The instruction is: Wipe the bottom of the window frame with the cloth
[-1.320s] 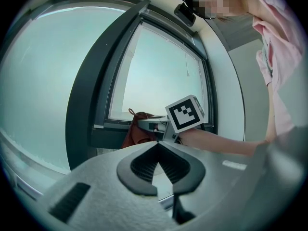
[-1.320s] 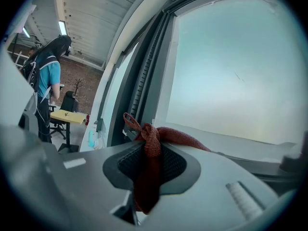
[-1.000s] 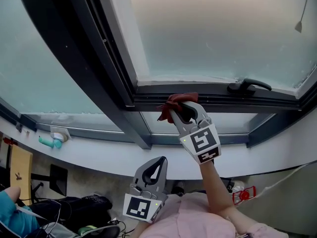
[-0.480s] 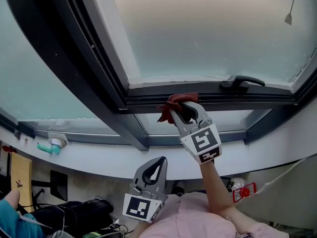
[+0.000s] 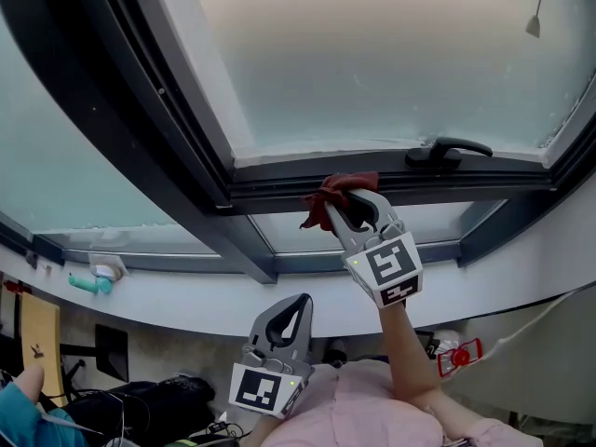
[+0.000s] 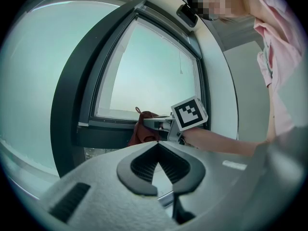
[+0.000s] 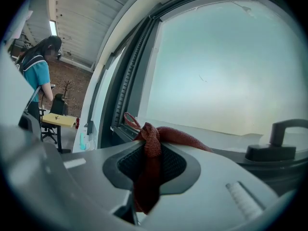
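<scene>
Holds red cloth [image 5: 326, 199], clamped in right gripper [image 5: 352, 197], at frame [image 5: 279, 181] bottom; holds left gripper [image 5: 300, 302] low, jaws together, empty.

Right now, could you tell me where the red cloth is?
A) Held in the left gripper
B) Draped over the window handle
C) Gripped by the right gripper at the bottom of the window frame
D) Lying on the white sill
C: the cloth is pinched between the fingers of the right gripper, up at the bottom rail of the window frame; the left gripper is shut on nothing.
</scene>
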### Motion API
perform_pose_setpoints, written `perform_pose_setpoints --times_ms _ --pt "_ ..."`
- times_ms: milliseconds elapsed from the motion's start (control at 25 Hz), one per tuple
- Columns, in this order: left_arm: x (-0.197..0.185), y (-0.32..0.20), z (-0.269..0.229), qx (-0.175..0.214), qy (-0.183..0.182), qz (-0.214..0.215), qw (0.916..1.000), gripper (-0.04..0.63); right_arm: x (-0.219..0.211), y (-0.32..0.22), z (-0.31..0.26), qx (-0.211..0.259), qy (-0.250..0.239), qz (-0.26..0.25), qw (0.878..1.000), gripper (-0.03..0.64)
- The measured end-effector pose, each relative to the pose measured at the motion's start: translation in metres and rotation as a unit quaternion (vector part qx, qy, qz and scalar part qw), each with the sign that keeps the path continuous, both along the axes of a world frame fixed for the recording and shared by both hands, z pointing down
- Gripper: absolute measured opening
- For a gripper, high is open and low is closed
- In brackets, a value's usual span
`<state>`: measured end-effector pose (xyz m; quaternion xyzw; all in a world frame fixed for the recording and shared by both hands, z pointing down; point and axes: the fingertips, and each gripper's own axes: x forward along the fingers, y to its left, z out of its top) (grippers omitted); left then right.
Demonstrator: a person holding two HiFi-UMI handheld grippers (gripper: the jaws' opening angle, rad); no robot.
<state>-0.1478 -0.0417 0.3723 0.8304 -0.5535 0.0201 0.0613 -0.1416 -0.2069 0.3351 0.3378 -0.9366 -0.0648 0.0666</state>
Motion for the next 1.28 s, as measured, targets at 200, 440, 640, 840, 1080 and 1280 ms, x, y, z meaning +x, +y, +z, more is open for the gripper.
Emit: perform_pose_setpoints --times_ms 200,440,640,840,1080,1280 --pt "0.002 -0.001 0.0 -0.002 -0.003 0.001 1.0 -0.003 0.01 -0.002 0.0 0.003 -0.009 0.009 1.0 0.075" --pt "0.004 -0.003 0.003 -0.006 -0.005 0.005 1.0 -0.003 0.028 -0.007 0.004 0.002 -0.015 0.027 1.0 0.075" --pt "0.007 -0.005 0.004 -0.008 -0.006 0.01 0.9999 -0.003 0.039 -0.009 0.004 0.004 -0.02 0.035 0.999 0.075" --pt "0.009 -0.008 0.004 -0.008 -0.004 0.011 0.9999 -0.003 0.05 -0.012 0.002 0.003 -0.026 0.04 0.999 0.075" --pt "0.013 -0.011 0.002 -0.006 -0.002 0.017 0.9998 -0.003 0.068 -0.017 0.001 0.003 -0.033 0.055 0.998 0.075" --pt "0.015 -0.009 0.007 -0.014 -0.008 0.024 0.9996 -0.003 0.087 -0.022 0.001 0.0 -0.045 0.071 0.996 0.075"
